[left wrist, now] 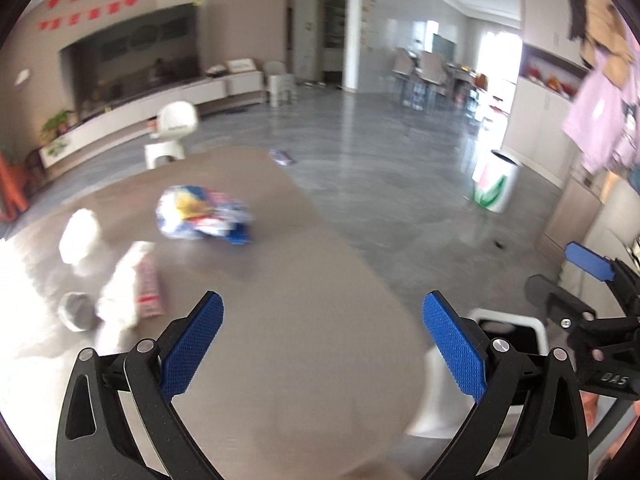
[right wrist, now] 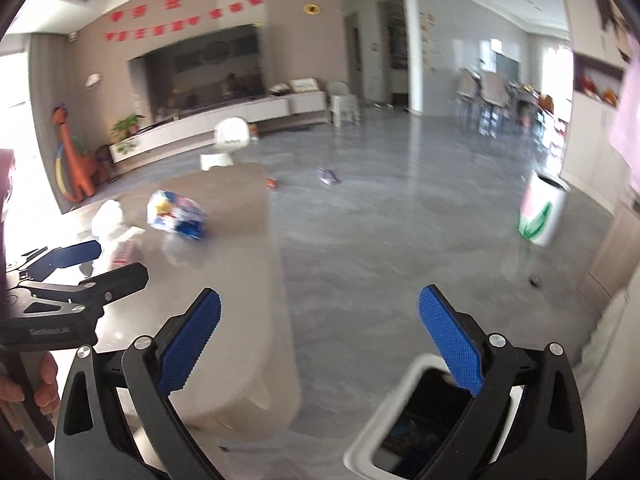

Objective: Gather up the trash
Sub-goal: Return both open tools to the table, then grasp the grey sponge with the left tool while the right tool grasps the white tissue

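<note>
A crumpled blue, white and yellow snack wrapper (left wrist: 202, 216) lies on the brown tabletop (left wrist: 280, 280), toward its far half, its long axis running roughly left to right across the left wrist view; motion blur hides any print or which end is the opening. Nearer the camera and to the left sit a crumpled white tissue (left wrist: 80, 236), a white packet with a red-patterned side (left wrist: 134, 284) lying lengthwise away from the lens, and a small grey round object (left wrist: 76, 310) too blurred to name.

The left gripper (left wrist: 323, 334) hangs above the table's near end, its 2 blue-padded fingers spread wide and holding nothing. The right gripper (right wrist: 320, 330) is likewise spread and empty, beyond the table's edge and over the grey tiled floor (right wrist: 400, 220).

Only the right wrist view looks into the white-rimmed bin (right wrist: 400, 432) on the floor beside the table, its dark liner showing scraps inside; the left view catches just its rim (left wrist: 508, 320). The right view also shows a purple wrapper (right wrist: 328, 176) on the floor, well apart from the table, which the left view places just past the table's far edge (left wrist: 282, 157). A white container painted with a pink flower and green leaves (right wrist: 542, 212) stands farther off to the right.
</note>
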The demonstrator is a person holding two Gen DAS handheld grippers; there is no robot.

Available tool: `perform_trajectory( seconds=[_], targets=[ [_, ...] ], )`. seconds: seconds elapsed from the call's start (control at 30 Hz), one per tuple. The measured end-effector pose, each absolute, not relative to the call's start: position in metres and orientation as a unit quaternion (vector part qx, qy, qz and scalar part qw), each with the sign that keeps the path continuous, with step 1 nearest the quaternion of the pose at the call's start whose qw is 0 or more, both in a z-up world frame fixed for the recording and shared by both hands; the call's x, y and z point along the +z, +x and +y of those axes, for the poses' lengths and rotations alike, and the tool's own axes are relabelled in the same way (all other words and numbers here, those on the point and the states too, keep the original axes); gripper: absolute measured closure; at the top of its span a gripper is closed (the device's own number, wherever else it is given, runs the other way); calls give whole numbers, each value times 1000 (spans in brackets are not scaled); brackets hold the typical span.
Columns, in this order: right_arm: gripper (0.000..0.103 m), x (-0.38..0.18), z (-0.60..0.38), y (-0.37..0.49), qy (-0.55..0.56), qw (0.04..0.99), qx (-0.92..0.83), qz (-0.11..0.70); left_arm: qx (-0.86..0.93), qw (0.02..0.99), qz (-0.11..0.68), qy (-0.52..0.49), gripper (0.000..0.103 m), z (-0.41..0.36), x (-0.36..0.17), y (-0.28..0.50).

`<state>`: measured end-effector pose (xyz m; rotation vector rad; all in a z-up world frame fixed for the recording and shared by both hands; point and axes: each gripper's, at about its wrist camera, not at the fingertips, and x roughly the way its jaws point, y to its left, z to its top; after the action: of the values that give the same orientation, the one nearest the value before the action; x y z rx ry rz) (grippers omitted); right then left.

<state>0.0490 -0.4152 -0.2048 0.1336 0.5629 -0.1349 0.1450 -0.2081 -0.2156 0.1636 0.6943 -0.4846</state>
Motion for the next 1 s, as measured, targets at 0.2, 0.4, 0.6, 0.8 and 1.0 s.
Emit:
perform_trajectory(
  seconds=[0.2,0.4,0.6,0.8,1.0],
  targets=[
    [4,-192,-357,89,43,963,-12,266,-183,925,329,59,5,-140,-210,174],
    [4,-190,-302,126,24,964,29,265,-146,933,326,46,5,-80,-216,200],
    [4,-196,-247,170,16,961,70,266,-111,935,335,20,5,-22,-230,227],
    [4,-207,-202,210,8,959,94,268,-80,935,346,13,5,20,-250,256],
    [4,-221,-180,237,0,956,99,276,-72,929,363,19,5,42,-281,293]
  ],
)
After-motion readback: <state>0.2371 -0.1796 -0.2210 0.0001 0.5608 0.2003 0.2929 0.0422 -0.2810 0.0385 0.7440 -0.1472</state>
